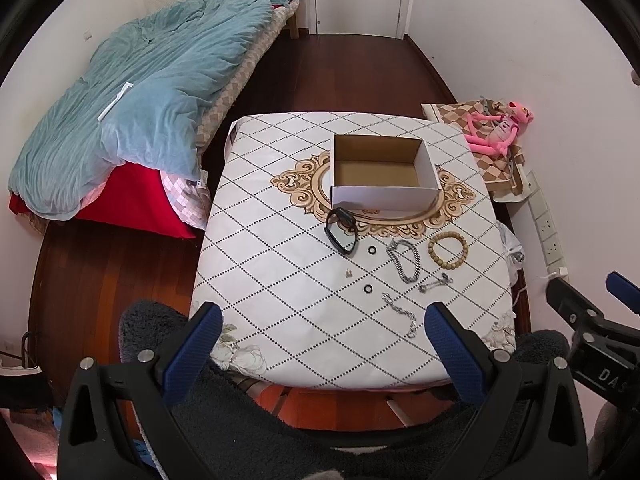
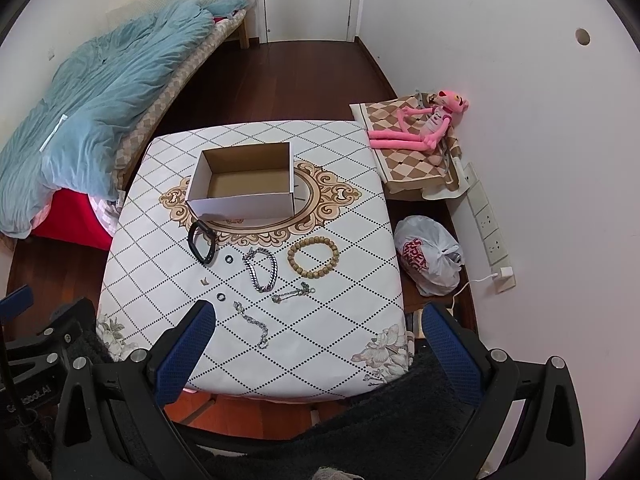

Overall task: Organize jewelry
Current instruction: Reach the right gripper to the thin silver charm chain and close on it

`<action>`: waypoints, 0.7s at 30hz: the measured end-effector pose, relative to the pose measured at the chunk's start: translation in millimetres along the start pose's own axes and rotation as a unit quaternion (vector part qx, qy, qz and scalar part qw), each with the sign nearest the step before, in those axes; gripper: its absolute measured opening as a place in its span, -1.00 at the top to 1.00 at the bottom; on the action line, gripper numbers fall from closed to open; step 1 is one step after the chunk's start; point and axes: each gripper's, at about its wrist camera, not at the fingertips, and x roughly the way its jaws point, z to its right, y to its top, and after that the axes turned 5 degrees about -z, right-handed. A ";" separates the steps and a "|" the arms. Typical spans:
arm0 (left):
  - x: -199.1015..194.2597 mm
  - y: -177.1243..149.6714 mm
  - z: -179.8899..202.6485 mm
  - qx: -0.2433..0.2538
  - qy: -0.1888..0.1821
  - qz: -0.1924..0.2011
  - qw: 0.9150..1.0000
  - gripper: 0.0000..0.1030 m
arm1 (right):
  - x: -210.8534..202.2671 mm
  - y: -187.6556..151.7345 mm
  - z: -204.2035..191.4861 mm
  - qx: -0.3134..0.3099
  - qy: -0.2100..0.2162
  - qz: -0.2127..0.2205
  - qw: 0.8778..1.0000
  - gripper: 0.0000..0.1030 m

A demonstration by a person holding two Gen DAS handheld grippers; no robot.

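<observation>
Box (image 1: 382, 172) empty | wristband (image 1: 341, 230) touching its front | bead bracelet (image 1: 448, 250) nr chain (image 1: 405, 260)

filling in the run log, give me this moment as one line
stage: start, nothing picked | left gripper: open, empty | right gripper: open, empty | box: empty | bead bracelet, chains, rings, watch: on table

At my three o'clock in the left wrist view, my right gripper (image 1: 612, 364) shows the white letters "DAS", cut off at the edge. The white plastic bag (image 2: 430, 260) at two o'clock carries a red logo I cannot read.
</observation>
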 end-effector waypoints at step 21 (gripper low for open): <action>195.6 10.4 -7.3 0.027 0.069 -0.099 0.992 -1.00 | 227.5 -14.5 -2.3 0.044 0.032 -0.141 0.989 -0.74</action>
